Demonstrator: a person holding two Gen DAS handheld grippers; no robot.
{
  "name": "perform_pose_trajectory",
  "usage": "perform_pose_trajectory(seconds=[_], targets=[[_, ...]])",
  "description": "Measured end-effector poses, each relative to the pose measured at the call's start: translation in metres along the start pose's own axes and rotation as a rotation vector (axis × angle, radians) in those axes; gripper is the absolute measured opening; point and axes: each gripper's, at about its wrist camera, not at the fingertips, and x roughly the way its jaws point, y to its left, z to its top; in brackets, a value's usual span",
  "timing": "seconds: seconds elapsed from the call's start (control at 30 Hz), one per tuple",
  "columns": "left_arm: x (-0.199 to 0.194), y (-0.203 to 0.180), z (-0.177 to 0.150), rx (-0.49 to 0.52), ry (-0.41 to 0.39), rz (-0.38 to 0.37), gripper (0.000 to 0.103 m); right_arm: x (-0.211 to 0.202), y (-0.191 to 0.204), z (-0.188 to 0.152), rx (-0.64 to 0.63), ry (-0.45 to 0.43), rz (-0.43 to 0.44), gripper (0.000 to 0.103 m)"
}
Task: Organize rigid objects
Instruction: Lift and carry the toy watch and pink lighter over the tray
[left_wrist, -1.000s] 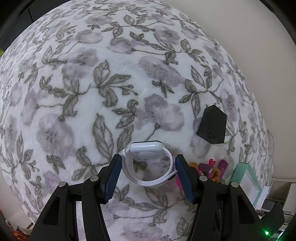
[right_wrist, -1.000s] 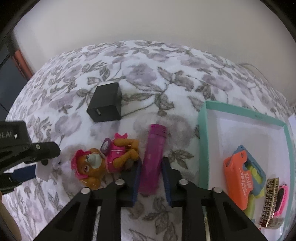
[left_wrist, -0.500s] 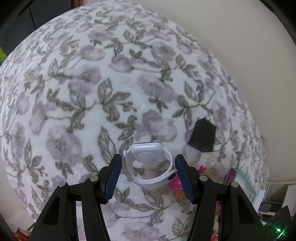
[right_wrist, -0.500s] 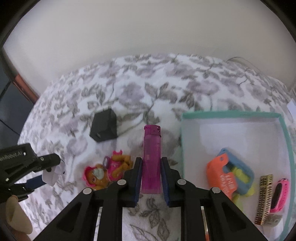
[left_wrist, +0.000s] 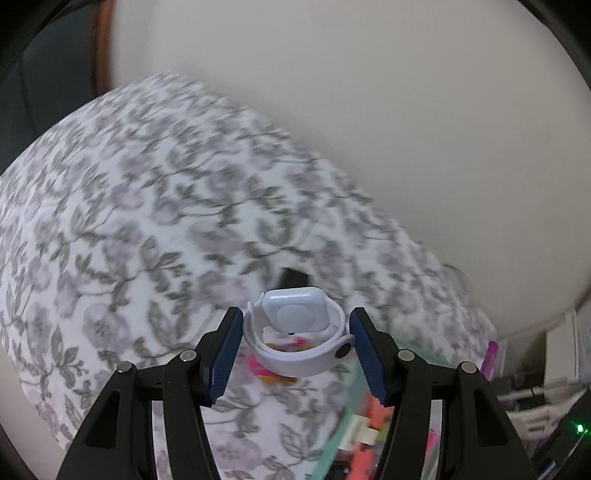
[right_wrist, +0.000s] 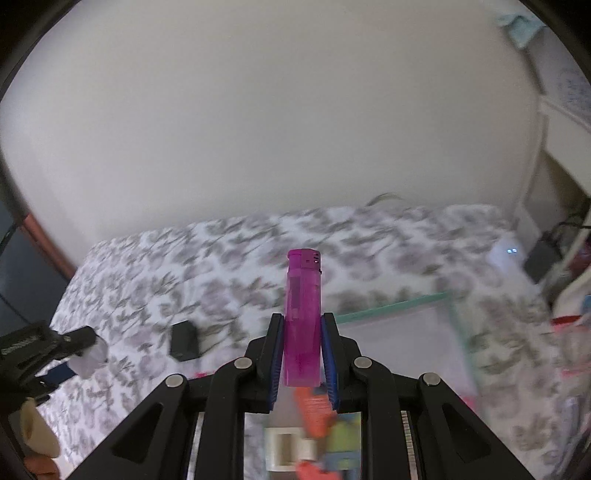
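Your left claw (left_wrist: 295, 341) grips a white smartwatch with looped silicone strap (left_wrist: 297, 330) between its blue pads, above the floral bed cover (left_wrist: 110, 240). Your right claw (right_wrist: 302, 360) is clenched on an upright translucent magenta lighter (right_wrist: 302, 317), teal-rimmed tray (right_wrist: 399, 306) just beyond.

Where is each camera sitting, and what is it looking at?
Left wrist: sits on the left gripper, looking down over the floral blanket; its fingers hold a white watch.
Right wrist: sits on the right gripper, facing the wall; its fingers clamp a pink lighter. The left gripper and a bit of hand show.
Both see the blanket, black box and teal tray.
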Motion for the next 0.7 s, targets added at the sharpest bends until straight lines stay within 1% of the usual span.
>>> perform_pose_trajectory(seconds=[0.1,0.23,0.3,0.4,0.47,0.5,0.6,0.7], targets=[[-0.002,-0.031,-0.010,0.069,0.008,-0.049,0.061,-0.010,-0.028,0.003,0.044,-0.014,-0.029,0.021],[-0.001,-0.075,-0.031,0.182,0.026,-0.089,0.061,-0.020,-0.060,0.003,0.096,-0.028,-0.100,0.021],[0.002,-0.096,-0.044,0.233,0.049,-0.113,0.061,-0.024,-0.071,0.003,0.108,-0.030,-0.126,0.021],[0.010,-0.118,-0.061,0.296,0.085,-0.126,0.061,-0.024,-0.086,0.001,0.136,-0.018,-0.139,0.021],[0.016,-0.130,-0.072,0.335,0.093,-0.124,0.061,-0.016,-0.092,-0.002,0.142,0.018,-0.147,0.021],[0.023,-0.134,-0.078,0.353,0.110,-0.120,0.061,-0.010,-0.093,-0.006,0.143,0.042,-0.150,0.021],[0.042,-0.141,-0.092,0.372,0.169,-0.112,0.061,0.012,-0.097,-0.017,0.139,0.116,-0.147,0.021],[0.057,-0.145,-0.103,0.396,0.190,-0.084,0.061,0.037,-0.099,-0.031,0.139,0.193,-0.146,0.021]])
